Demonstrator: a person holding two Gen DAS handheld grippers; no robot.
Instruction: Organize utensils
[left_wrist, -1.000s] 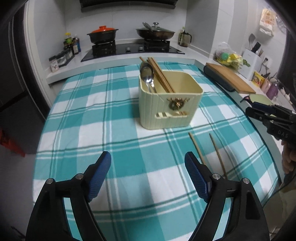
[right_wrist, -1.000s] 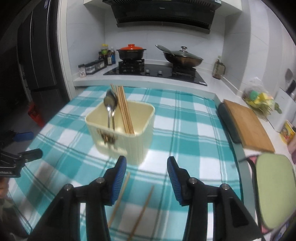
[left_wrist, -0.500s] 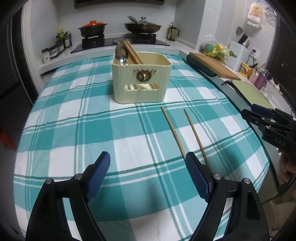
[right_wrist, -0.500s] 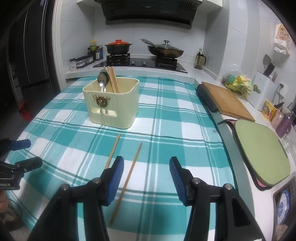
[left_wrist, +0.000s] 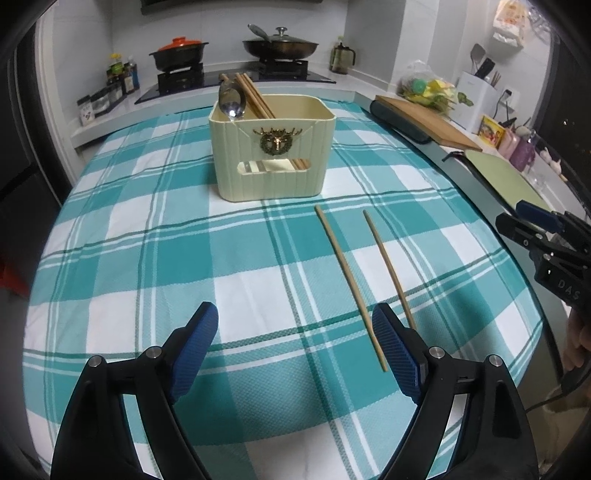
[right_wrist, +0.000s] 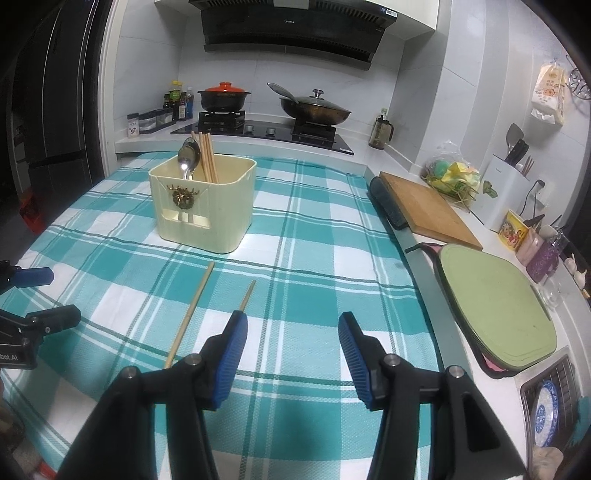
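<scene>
Home kitchen: a gas hob (right_wrist: 258, 127) with clay pot (right_wrist: 224, 96) and wok (right_wrist: 315, 109) beneath a range hood (right_wrist: 291, 27), plus cutting board (right_wrist: 430, 205) and condiment bottles (right_wrist: 180, 101).

Two chopsticks (left_wrist: 349, 284) on tablecloth (left_wrist: 147, 258) — before holder (left_wrist: 273, 155).

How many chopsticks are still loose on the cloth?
2. One chopstick lies in front of the holder; the other chopstick lies to its right, apart from it. More chopsticks stand in the holder; their number is unclear.
</scene>
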